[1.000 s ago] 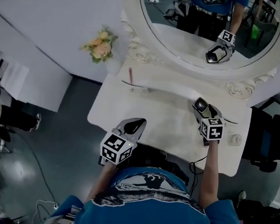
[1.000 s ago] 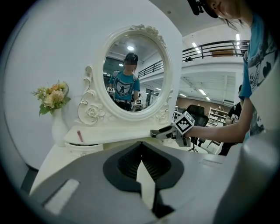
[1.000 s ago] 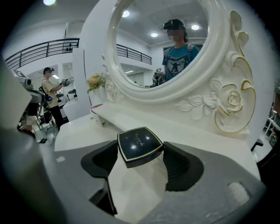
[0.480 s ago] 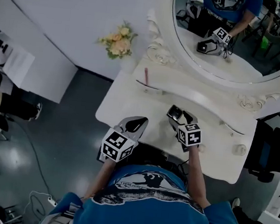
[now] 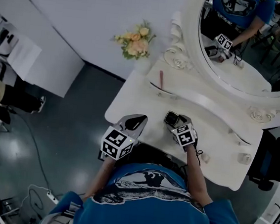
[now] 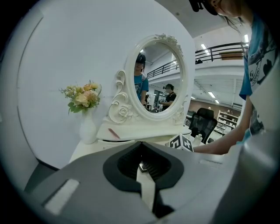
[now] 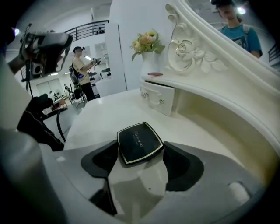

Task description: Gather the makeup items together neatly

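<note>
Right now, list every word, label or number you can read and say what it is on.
On the compact: pale script across the black lid, too small to read.
On the shirt: printed lettering, too blurred to read.
On the marker cubes: black-and-white squares only, no words.

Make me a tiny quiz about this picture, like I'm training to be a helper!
1. True or false: the left gripper is holding something.
2. What sits between the jaws of the right gripper? A: a hairbrush. B: a black compact. C: a spoon.
3. What lies on the shelf under the mirror, near the flowers?

Key
1. False: its jaws are shut together and hold nothing.
2. B.
3. A thin pink stick, perhaps a lip pencil.
</note>
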### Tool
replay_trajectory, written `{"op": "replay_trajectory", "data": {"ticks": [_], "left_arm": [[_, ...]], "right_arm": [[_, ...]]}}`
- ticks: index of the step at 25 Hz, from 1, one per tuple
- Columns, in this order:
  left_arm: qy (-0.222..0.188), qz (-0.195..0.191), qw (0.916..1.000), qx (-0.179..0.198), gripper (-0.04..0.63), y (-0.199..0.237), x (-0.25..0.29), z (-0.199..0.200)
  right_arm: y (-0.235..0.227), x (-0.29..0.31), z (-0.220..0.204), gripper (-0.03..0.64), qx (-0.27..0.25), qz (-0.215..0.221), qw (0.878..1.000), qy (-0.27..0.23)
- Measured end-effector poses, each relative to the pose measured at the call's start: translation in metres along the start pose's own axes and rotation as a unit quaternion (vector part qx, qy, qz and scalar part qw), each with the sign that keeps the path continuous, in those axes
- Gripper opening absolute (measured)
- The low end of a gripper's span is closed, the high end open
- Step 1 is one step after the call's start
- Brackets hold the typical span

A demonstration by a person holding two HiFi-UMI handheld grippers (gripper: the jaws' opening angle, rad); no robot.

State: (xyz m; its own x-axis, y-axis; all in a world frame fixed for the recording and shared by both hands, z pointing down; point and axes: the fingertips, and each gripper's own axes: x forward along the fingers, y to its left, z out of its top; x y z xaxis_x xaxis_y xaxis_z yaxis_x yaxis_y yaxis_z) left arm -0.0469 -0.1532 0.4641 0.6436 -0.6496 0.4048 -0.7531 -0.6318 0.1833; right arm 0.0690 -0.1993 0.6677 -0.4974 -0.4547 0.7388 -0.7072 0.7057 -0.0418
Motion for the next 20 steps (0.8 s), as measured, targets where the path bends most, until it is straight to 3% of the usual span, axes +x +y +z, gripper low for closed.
{"op": "replay_trajectory", "data": {"ticks": [7,16,20], "left_arm": [[0.001,-0.016,0.9999,0.001,0.011,0.016,0.004,0.003],[0.007,-0.063,0.9979,0.014,0.011,0.015,0.02,0.008],[0.015,-0.088,0.9958,0.019,0.011,0.01,0.027,0.007]], "right_arm": [[0.001,0.005,0.002,0.333,0.008,-0.01,1.0,-0.018],[0.0,0.003,0.004,0.351,0.033,-0.018,0.999,-0.007],[-0.004,-0.015,0.014,0.35,0.058,-0.038,0.997,-0.035]]}}
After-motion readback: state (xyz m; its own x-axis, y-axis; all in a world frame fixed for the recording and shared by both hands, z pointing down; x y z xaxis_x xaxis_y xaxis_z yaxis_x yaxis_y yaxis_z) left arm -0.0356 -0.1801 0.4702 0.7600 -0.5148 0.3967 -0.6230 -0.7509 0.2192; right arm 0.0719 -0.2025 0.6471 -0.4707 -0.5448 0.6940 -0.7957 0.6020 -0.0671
